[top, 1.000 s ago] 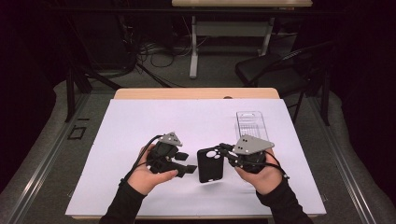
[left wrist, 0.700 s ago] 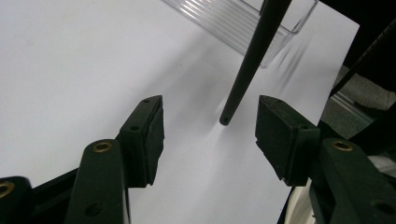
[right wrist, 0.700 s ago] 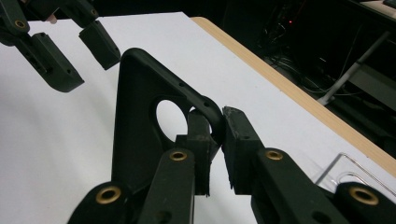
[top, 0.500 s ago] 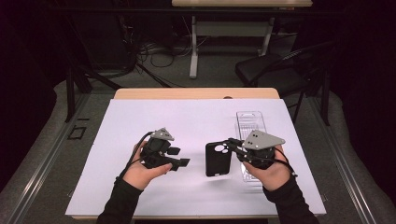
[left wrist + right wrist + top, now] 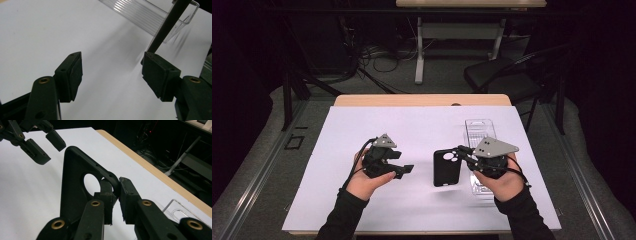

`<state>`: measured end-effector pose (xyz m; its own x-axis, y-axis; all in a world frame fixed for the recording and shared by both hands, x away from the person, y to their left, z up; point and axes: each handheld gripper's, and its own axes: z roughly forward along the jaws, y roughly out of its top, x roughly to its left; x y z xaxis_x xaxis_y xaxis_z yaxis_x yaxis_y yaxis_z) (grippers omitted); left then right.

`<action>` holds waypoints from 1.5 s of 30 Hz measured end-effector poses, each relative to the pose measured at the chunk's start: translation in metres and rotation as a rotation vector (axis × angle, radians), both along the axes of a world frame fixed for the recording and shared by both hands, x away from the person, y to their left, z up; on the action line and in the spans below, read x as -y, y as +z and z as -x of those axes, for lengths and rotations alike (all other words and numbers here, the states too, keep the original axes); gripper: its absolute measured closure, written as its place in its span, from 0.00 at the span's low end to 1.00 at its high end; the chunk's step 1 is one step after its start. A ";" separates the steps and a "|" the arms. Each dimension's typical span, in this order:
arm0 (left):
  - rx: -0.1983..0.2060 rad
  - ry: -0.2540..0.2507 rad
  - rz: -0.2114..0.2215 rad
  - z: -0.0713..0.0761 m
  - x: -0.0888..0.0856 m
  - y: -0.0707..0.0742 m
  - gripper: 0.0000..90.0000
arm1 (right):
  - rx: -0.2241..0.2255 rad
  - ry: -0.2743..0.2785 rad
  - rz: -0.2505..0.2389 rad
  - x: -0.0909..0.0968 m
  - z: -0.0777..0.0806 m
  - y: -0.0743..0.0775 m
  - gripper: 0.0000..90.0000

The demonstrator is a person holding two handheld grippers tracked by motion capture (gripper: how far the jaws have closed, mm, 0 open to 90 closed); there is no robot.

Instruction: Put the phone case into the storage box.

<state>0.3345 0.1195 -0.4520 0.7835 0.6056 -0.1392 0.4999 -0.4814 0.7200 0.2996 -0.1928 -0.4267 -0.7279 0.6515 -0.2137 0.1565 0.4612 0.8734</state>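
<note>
The right gripper [image 5: 462,152] is clamped on the rim of a black phone case [image 5: 446,167], at the corner beside its round camera opening; in the right gripper view the pads [image 5: 126,195] pinch the rim from both sides. The case hangs lifted above the white sheet [image 5: 422,130] covering the worktop, right of centre, toward the near edge. The left gripper [image 5: 404,170] stands well apart from the case, left of centre, with nothing between its jaws; they have just been opening. A clear plastic tray [image 5: 479,131] lies on the sheet near the right edge, partly under the right hand [image 5: 499,182]. The left hand [image 5: 367,182] is near the front edge.
</note>
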 end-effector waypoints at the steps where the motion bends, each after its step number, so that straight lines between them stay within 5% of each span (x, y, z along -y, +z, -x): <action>1: 0.002 -0.005 0.004 0.000 0.001 -0.001 0.36 | 0.000 -0.002 0.000 0.001 -0.001 0.000 0.91; 11: -0.020 0.002 0.019 -0.002 0.000 -0.003 0.19 | -0.023 -0.007 -0.031 0.016 -0.013 0.005 0.91; 31: -0.052 -0.011 0.032 -0.003 0.000 -0.007 0.10 | 0.002 -0.007 -0.034 0.046 -0.031 0.049 0.91; 45: -0.057 -0.016 0.023 -0.004 0.000 -0.009 0.10 | 0.027 -0.044 -0.026 0.077 -0.042 0.061 0.91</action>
